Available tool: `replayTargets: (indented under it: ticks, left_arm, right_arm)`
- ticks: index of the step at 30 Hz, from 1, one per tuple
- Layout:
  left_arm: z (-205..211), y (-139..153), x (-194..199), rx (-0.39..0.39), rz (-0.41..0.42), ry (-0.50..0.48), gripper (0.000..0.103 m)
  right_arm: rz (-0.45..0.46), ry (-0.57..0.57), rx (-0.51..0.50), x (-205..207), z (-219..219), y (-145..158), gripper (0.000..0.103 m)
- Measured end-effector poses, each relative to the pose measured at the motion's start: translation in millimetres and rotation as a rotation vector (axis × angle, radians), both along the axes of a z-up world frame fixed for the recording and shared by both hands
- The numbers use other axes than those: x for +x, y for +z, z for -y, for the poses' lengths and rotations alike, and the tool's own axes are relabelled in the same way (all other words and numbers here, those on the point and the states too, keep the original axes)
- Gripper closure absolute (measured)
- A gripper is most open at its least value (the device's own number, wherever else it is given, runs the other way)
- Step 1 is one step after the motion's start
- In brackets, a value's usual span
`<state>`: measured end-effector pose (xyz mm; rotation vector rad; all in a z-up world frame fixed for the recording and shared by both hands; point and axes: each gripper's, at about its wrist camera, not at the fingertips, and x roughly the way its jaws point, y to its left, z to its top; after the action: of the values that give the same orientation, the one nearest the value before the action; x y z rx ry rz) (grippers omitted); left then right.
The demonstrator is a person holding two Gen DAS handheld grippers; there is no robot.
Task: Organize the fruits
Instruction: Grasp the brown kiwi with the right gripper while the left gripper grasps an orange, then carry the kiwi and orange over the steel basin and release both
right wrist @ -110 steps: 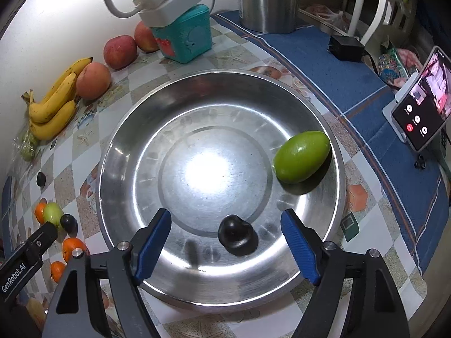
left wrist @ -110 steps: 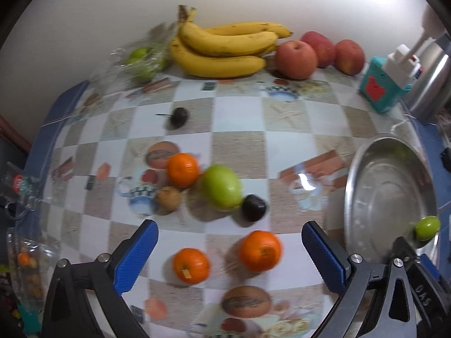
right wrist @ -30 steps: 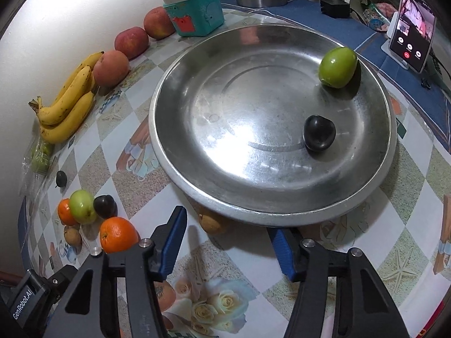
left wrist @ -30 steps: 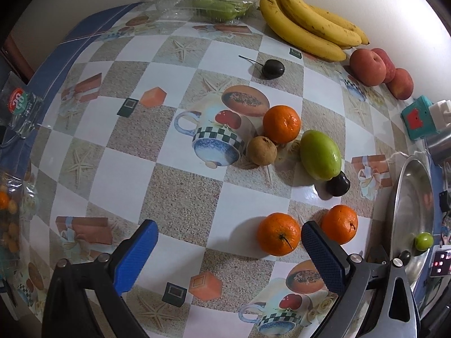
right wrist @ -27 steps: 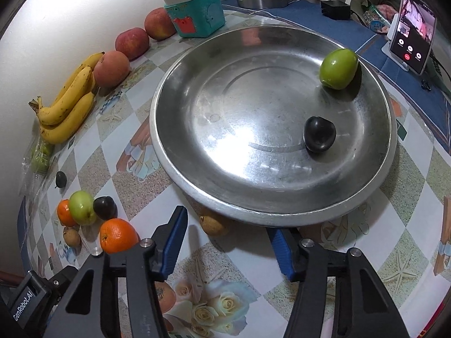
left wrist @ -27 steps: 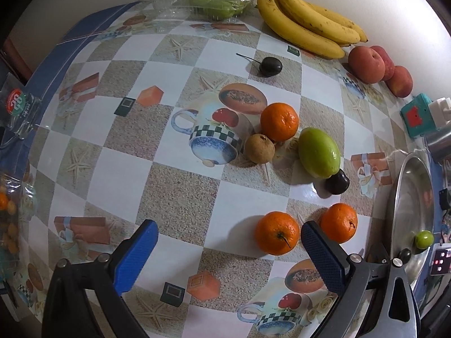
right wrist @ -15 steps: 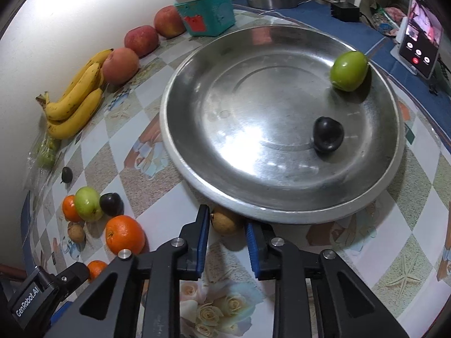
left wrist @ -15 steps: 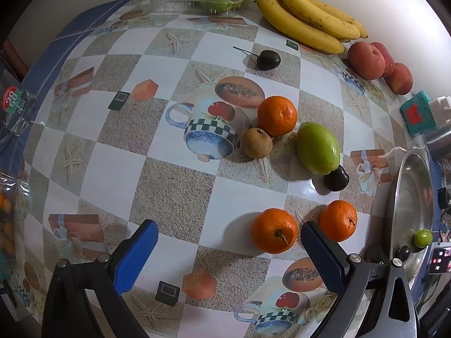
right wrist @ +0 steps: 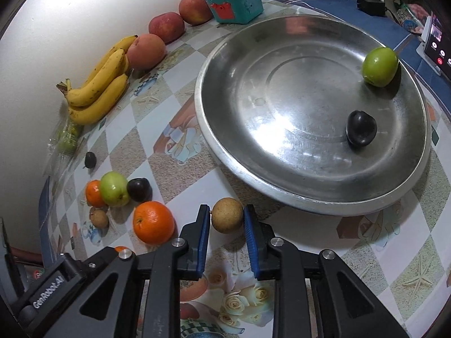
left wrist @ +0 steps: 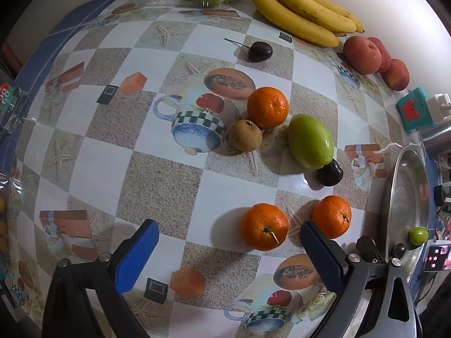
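At lower centre, the right hand-held gripper (right wrist: 227, 219) clamps a small brown longan-like fruit (right wrist: 227, 218) across its middle; light, round, thin-skinned, likely slippery. The left hand-held gripper (left wrist: 228, 243) gapes

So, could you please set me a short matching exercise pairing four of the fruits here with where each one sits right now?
Things:
1. round brown fruit
2. dark plum
3. bananas
4. long green fruit

Places:
A. by the white wall, next to a peach
B. inside the steel tray
C. between the fingers of the right gripper
D. on the tablecloth, between an orange and a dark fruit

Pairs: 1-C, 2-B, 3-A, 4-D
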<state>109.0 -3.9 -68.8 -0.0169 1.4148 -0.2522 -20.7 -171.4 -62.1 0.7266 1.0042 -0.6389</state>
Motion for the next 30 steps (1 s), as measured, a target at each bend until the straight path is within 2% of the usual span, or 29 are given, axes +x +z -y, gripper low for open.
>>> replayTargets:
  ticks: [1,4,7,9,12,17,21,30]
  left_arm:
    - [1,0,-1,0.001,-0.001,-0.003,0.009]
    - [5,-1,-1,0.008,-0.003,-0.011,0.010]
    - [7,-3,-2,0.006,-0.009,-0.020,0.021]
    - [9,-4,-3,0.011,-0.010,-0.028,0.025]
    - [13,-5,-5,0.002,-0.013,-0.038,0.037]
    - [20,-2,-10,-0.026,-0.006,-0.060,0.063]
    - [22,1,-13,0.003,0.015,-0.063,0.064]
    - [11,18,-3,0.009,0.076,-0.007,0.064]
  right_arm:
    - [0.004,0.003,-0.001,0,0,1,0.078]
    - [0.024,0.011,0.006,1,-1,5,0.078]
    - [0.037,0.022,0.005,3,-1,10,0.078]
    - [0.046,0.024,0.005,2,0,12,0.078]
    - [0.057,0.027,0.009,2,2,15,0.078]
    - [0.074,0.018,0.027,-1,7,19,0.078]
    - [0.082,0.015,0.044,-2,8,19,0.078]
    - [0.102,0.020,0.071,-4,12,25,0.078]
